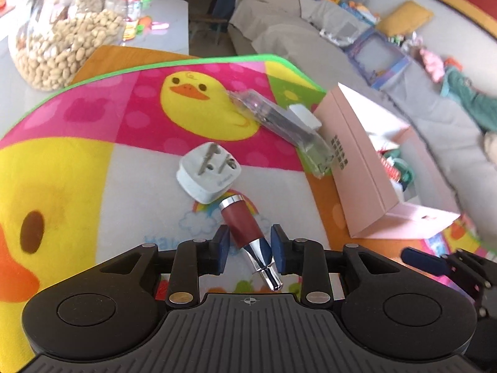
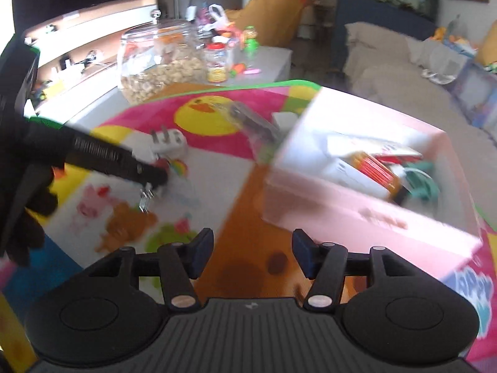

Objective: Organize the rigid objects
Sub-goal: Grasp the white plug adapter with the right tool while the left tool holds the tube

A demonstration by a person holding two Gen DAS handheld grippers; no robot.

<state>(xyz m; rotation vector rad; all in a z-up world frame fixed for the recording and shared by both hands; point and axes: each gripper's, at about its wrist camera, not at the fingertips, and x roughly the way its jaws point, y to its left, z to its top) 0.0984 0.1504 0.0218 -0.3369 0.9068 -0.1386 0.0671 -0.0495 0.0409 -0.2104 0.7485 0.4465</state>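
Left gripper (image 1: 250, 250): blue pads set on either side of a bottle stopper, jaws narrowed around it; the right pad touches the chrome neck, the left pad stands just off the red barrel, so a firm grip cannot be confirmed.
Bottle stopper (image 1: 245, 227): dark red barrel with chrome cap and chrome tapered tip, lying tilted on the play mat, tip pointing back toward the camera.
Right gripper (image 2: 253, 253): jaws spread wide, nothing between them, hovering over the orange patch of the mat near the pink box.
Play mat (image 1: 93, 161): bright cartoon print of ducks and rainbows, green border, covering the table.
White plug adapter (image 1: 207, 172): prongs up, just beyond the stopper's cap, touching or nearly so.
Clear packet (image 1: 279, 124): flat plastic sleeve with dark contents, lying diagonally beyond the adapter, its far side against a small white block (image 1: 304, 116).
Pink box (image 1: 372, 168): open, at the mat's right edge, already holding assorted items.
Glass jar (image 1: 66, 28): filled with peanuts, far left, off the mat.
Sofa (image 1: 310, 25): beige, cluttered, in the background.
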